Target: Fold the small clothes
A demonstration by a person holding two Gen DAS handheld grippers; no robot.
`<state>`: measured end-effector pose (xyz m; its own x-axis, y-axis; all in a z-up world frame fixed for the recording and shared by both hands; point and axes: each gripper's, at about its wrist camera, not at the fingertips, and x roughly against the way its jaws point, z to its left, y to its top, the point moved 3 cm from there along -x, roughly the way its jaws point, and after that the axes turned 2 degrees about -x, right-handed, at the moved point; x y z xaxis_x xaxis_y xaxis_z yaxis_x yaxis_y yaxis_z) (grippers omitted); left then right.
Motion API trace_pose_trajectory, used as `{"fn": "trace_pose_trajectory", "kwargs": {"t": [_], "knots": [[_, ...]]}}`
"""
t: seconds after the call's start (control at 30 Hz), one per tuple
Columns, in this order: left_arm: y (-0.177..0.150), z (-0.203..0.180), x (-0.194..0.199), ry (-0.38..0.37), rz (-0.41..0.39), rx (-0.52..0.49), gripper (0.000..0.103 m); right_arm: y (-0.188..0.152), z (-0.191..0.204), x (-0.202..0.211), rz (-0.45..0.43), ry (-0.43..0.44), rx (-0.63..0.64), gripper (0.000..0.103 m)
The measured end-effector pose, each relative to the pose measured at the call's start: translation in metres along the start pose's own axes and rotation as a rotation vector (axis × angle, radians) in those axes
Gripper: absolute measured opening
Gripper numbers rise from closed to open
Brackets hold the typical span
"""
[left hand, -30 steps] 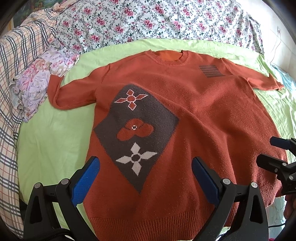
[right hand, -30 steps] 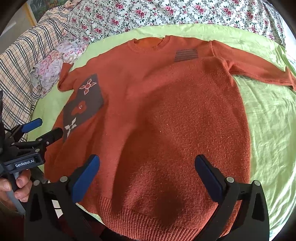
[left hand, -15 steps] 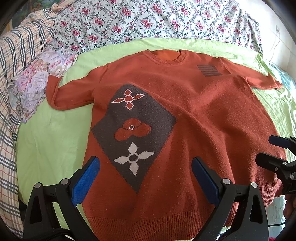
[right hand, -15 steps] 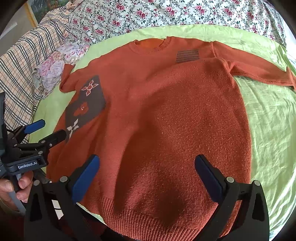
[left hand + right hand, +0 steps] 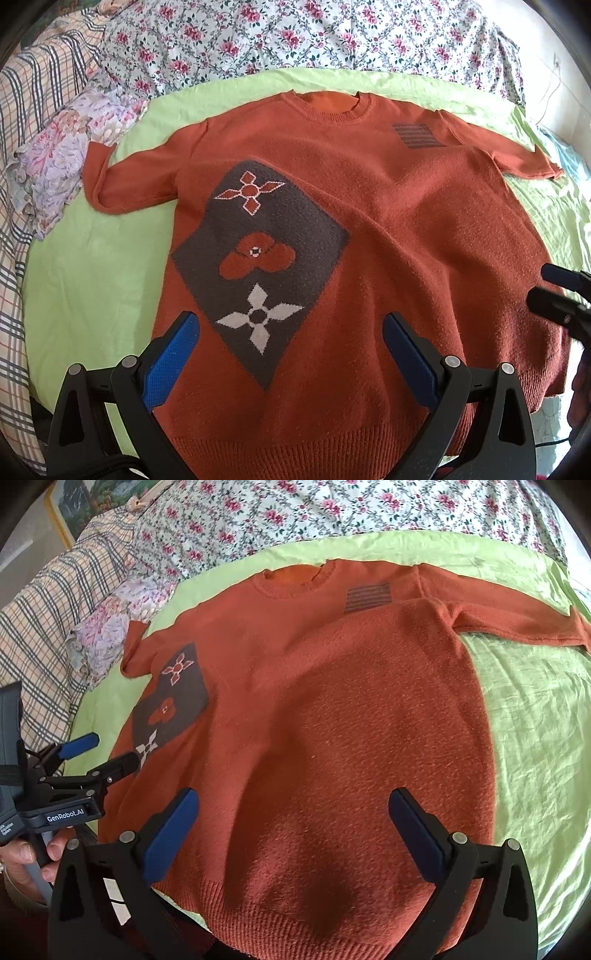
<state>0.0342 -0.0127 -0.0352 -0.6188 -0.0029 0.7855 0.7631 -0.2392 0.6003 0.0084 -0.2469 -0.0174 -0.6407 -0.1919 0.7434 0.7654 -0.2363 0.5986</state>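
An orange knit sweater lies flat and face up on a light green sheet, with its collar at the far end and both sleeves spread out. A dark grey diamond patch with flower shapes covers its left front. My left gripper hovers open above the lower hem, nothing between its blue pads. My right gripper hangs open over the right half of the sweater, near the hem. Each gripper shows at the edge of the other's view: the right gripper and the left gripper, both open.
The bed carries a floral quilt along the far side and a plaid blanket on the left. A small floral cloth lies by the left sleeve. A hand holds the left gripper's handle.
Both grippers have drifted slightly left along the hem, so the sweater sits a little further right in the views. The sweater itself has not moved; both grippers stay open.
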Motion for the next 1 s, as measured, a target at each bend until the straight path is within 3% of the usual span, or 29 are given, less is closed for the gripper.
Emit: {"fn": "trace_pose_trajectory", "kwargs": {"t": [0.2,0.47,0.67,0.8,1.0], "knots": [[0.010,0.000,-0.008,-0.024,0.013,0.018,0.100,0.010,-0.035,0.008,-0.047,-0.028,-0.065,0.102],[0.031,-0.001,-0.022,-0.005,0.022,0.017,0.100,0.033,-0.131,0.031,-0.138,-0.112,-0.236,0.102],[0.045,-0.001,-0.034,-0.005,0.027,0.029,0.100,0.064,-0.225,0.054,-0.208,-0.224,-0.352,0.081],[0.049,-0.002,-0.046,-0.007,0.050,0.029,0.100,0.088,-0.320,0.088,-0.308,-0.300,-0.522,0.062],[0.051,-0.002,-0.063,0.000,0.100,0.040,0.100,0.121,-0.437,0.083,-0.359,-0.377,-0.765,0.055]]}}
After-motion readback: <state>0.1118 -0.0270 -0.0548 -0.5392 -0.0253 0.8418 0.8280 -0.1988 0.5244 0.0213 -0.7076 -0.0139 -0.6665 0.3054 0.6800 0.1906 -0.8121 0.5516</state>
